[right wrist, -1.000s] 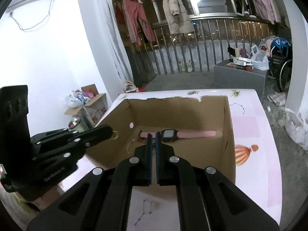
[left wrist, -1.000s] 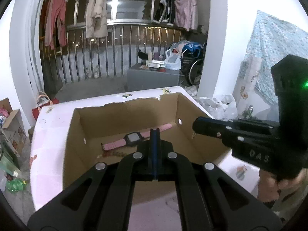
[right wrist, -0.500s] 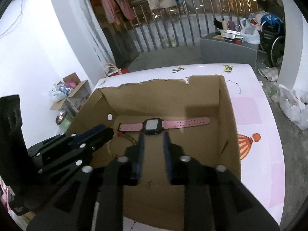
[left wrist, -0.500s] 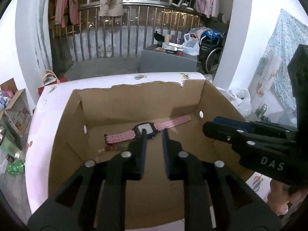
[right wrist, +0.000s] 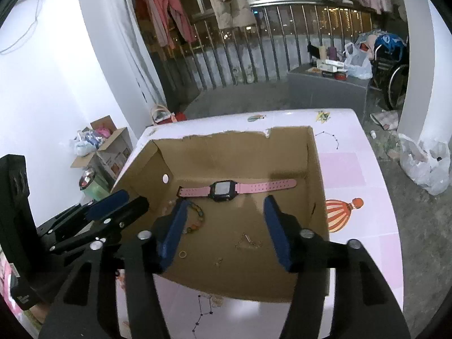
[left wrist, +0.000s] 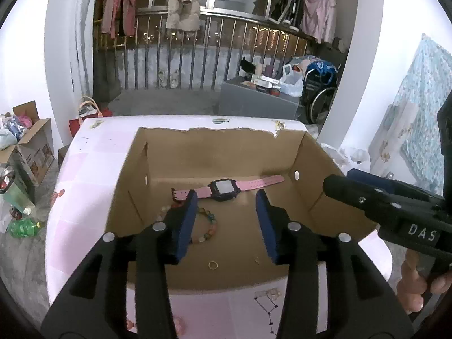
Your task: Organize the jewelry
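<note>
An open cardboard box (left wrist: 316, 152) (right wrist: 317, 169) sits on a pink table. Inside lies a pink-strapped watch (left wrist: 223, 188) (right wrist: 223, 189) along the far wall, a beaded bracelet (left wrist: 209, 224) (right wrist: 197, 216), a small gold ring (left wrist: 212, 265) (right wrist: 182, 254) and a thin chain (right wrist: 248, 242). My left gripper (left wrist: 226, 197) hovers over the box's near side, jaws opening, nothing between them. My right gripper (right wrist: 226, 203) hangs likewise above the box floor, jaws opening and empty. Each gripper shows at the other view's edge.
The pink table (left wrist: 84, 175) (right wrist: 353, 175) carries printed pictures, a balloon (right wrist: 339, 214) among them. Cardboard boxes (left wrist: 31, 147) and bottles stand on the floor at left. A railing with hanging clothes (left wrist: 180, 2) and a grey cabinet (left wrist: 260, 101) lie beyond.
Both grippers went from shut to open. Both views tipped down over the box, so the bracelet, ring and chain came into sight.
</note>
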Tool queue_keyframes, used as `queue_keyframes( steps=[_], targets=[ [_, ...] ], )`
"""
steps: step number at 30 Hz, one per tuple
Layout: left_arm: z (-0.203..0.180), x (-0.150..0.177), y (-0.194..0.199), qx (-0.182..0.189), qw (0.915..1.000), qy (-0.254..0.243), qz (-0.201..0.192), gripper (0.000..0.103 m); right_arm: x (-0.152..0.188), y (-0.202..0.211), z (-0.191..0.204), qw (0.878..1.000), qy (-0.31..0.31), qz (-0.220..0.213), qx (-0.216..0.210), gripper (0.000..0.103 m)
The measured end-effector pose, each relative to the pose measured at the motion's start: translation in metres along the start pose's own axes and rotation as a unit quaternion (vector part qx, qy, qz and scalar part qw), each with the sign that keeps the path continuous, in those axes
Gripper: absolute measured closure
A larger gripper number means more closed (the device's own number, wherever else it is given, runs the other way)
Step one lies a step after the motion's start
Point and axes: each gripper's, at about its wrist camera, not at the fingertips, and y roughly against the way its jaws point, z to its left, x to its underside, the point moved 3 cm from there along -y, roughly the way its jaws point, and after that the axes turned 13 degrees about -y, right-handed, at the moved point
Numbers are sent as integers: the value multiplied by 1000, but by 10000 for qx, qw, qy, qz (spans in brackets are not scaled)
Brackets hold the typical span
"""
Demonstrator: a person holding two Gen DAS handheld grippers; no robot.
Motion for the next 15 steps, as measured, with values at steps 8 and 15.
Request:
queue_keyframes(
  steps=[8,15],
  targets=[
    [-3,2,30,-103,9998,-14,-167,53,8,24,7,9998,119,-166,77,26],
    [-4,6,43,-97,9997,5,-207,51,25,42,9,9990,315,-147,263,16]
  ],
)
